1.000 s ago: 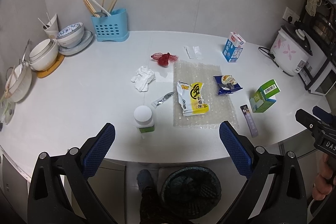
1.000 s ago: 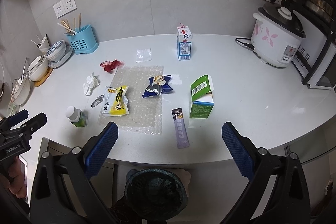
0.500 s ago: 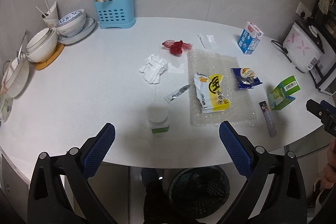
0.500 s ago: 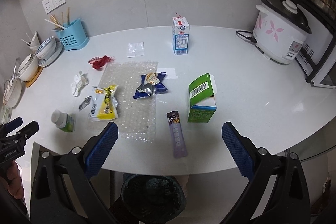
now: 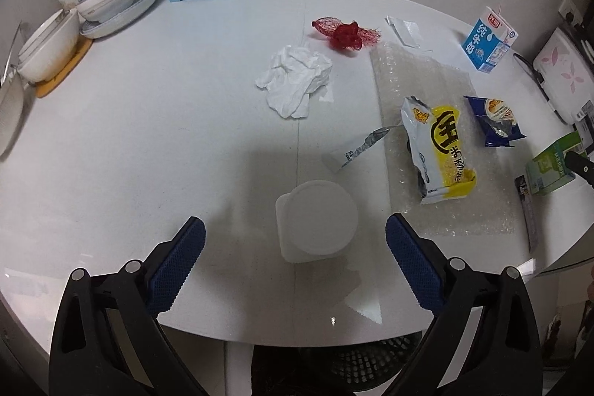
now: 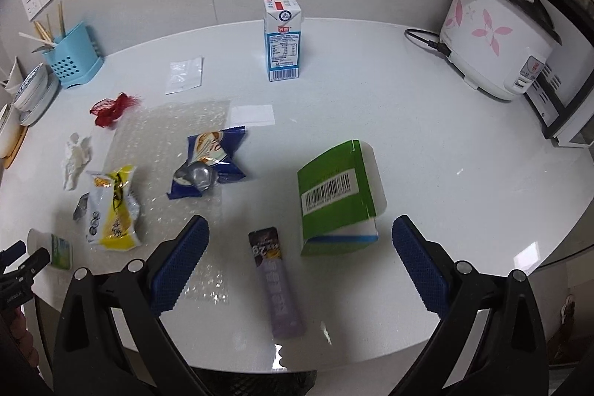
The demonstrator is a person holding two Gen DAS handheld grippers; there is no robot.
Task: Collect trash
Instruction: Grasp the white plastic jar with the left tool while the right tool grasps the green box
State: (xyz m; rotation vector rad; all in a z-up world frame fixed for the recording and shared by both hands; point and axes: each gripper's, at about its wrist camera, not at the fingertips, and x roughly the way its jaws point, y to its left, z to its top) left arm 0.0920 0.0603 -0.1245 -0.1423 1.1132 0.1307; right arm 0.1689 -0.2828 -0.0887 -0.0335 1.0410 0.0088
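White and rigid, the capped plastic bottle (image 5: 315, 219) standing near the counter's (image 5: 148, 136) front edge looks light but slick, best squeezed across its body by the wide-spread left gripper (image 5: 295, 234) hovering around it, while the right gripper (image 6: 297, 244) hangs equally spread.

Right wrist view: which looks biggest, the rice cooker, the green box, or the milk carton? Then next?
1. Rice cooker, largest.
2. Green box, though it sits nearer the camera, so this is unsure.
3. Milk carton, smallest, but farthest back.
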